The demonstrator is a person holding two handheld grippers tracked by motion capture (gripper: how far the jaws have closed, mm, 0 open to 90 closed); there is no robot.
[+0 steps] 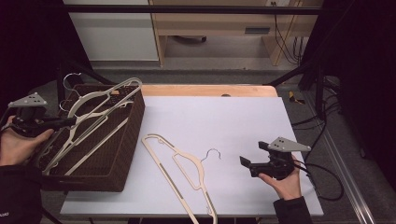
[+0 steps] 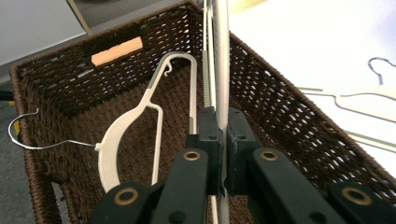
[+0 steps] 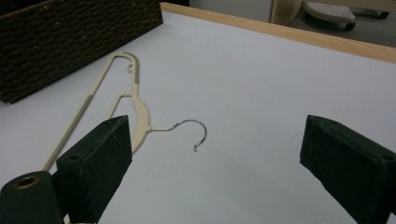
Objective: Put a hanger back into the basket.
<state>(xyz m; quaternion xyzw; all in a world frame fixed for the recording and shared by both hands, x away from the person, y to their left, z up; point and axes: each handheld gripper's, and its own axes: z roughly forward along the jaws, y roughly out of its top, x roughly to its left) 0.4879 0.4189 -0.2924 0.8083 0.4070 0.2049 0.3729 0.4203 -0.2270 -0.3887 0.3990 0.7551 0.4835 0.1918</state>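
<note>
Holding item one: a cream hanger (image 2: 221, 70), clamped by its bar in my left gripper (image 2: 223, 154), jaws pressed tight on it. It hangs tilted over the wicker basket (image 1: 133, 126) at the left of the table, its far end above the basket's far rim, not yet laid down.

Item two: a second cream hanger (image 2: 140, 116) lying inside the basket, its wire hook (image 2: 25, 133) reaching over the left wall.

Item three: a third hanger (image 1: 180, 172) flat on the white table top (image 1: 233, 121), just right of the basket, wire hook (image 3: 194, 133) pointing right toward my right gripper (image 3: 215, 163). That gripper hovers near the right edge, jaws spread wide, nothing between them.

Risks, as I judge them:
- The held hanger is longer than the grip is broad; letting go while it is tilted could leave it propped on the rim or sliding out onto the table.
- Its hook could snag the hanger already inside, or catch in the weave, and drag the basket when I pull back.
- The hanger on the table lies flat and thin; my right jaws may skid over it or push it off the near edge.
</note>
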